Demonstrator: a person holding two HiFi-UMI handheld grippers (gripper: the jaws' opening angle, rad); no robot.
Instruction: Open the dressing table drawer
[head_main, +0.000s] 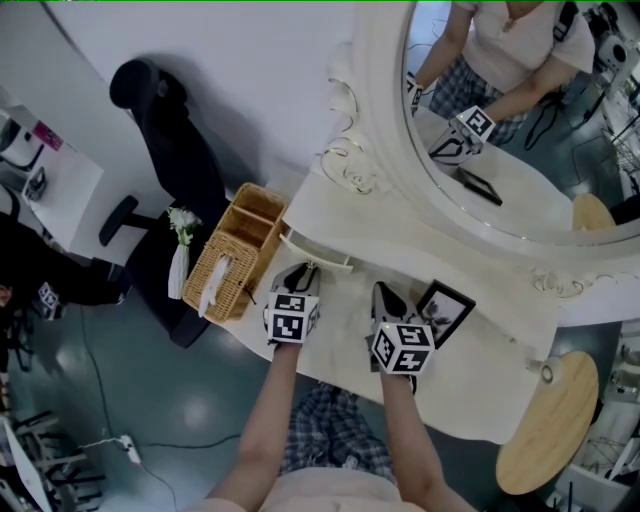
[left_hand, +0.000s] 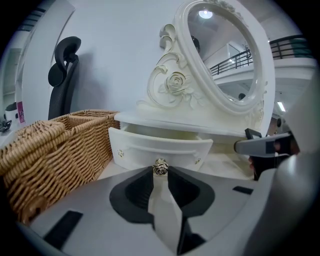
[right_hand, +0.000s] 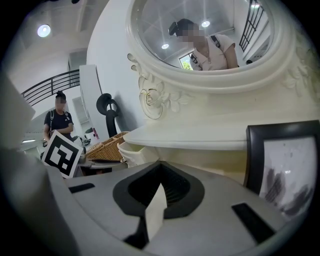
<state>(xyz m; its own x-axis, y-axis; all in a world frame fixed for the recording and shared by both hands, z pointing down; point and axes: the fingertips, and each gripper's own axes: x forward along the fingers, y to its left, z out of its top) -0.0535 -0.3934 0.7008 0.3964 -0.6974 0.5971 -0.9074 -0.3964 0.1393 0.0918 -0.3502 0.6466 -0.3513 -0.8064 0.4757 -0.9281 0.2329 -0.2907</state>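
Left gripper (left_hand: 160, 176) has its jaws narrow, pinched on the small metal knob (left_hand: 160, 167) at the middle of the drawer (left_hand: 159, 145) front. Drawer is partly out, with a gap visible behind its curved white front, and sits under the shelf below the mirror (left_hand: 220, 55). In the head view the drawer (head_main: 316, 250) is at the left end of the dressing table (head_main: 480, 385), just beside the wicker basket (head_main: 240, 250), with the left gripper (head_main: 305, 272) pointing straight at it.

Right gripper (right_hand: 159, 189) has its jaws together with nothing between them. It hangs above the tabletop to the right of the left one, and the two do not touch. Picture frame (right_hand: 285, 160) stands just beside it on its right; the head view shows the same frame (head_main: 446, 310) lying dark-edged on the table.

Basket (left_hand: 50, 150) has two compartments and touches the table's left end. Black office chair (head_main: 170, 150) stands behind the basket, and white flowers (head_main: 181, 222) are beside it. Round wooden stool (head_main: 550, 420) is at the table's right.
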